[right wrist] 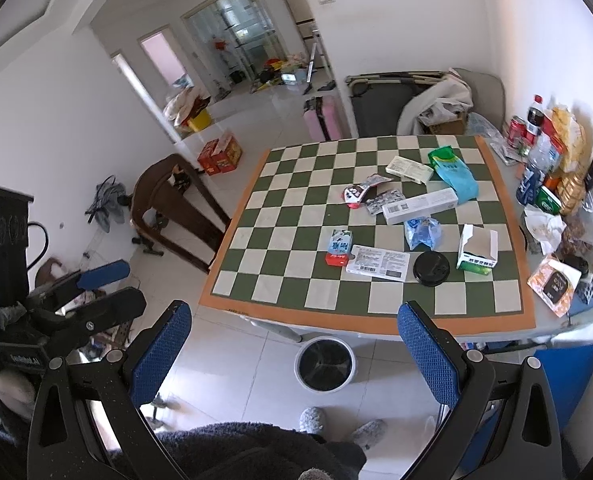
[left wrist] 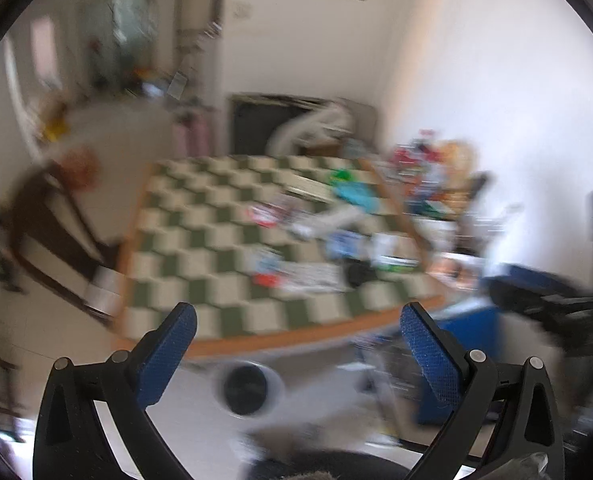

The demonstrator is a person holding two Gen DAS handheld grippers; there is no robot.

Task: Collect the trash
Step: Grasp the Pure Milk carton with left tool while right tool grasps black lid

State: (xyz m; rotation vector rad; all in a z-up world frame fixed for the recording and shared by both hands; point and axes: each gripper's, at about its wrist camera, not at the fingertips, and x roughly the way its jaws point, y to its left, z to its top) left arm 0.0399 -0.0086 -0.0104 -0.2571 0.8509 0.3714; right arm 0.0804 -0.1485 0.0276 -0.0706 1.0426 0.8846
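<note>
Trash lies on a green-and-cream checkered table (right wrist: 296,216): a black lid (right wrist: 431,269), an open green-and-white carton (right wrist: 477,250), a crumpled blue wrapper (right wrist: 422,232), a long white box (right wrist: 419,206), a paper slip (right wrist: 378,266), a small red-and-blue pack (right wrist: 339,247) and a teal bag (right wrist: 454,174). A white bin with a black liner (right wrist: 324,363) stands on the floor below the table's near edge. My right gripper (right wrist: 294,312) is open and empty, held above the floor before the table. My left gripper (left wrist: 296,316) is open and empty; its view is blurred, showing the table (left wrist: 200,240) and bin (left wrist: 248,388).
A dark wooden chair (right wrist: 172,208) stands left of the table. Bottles, cans and snack bags (right wrist: 548,152) crowd the table's right side. A blue chair (right wrist: 568,376) is at the near right. The left gripper (right wrist: 76,300) shows at the left of the right wrist view.
</note>
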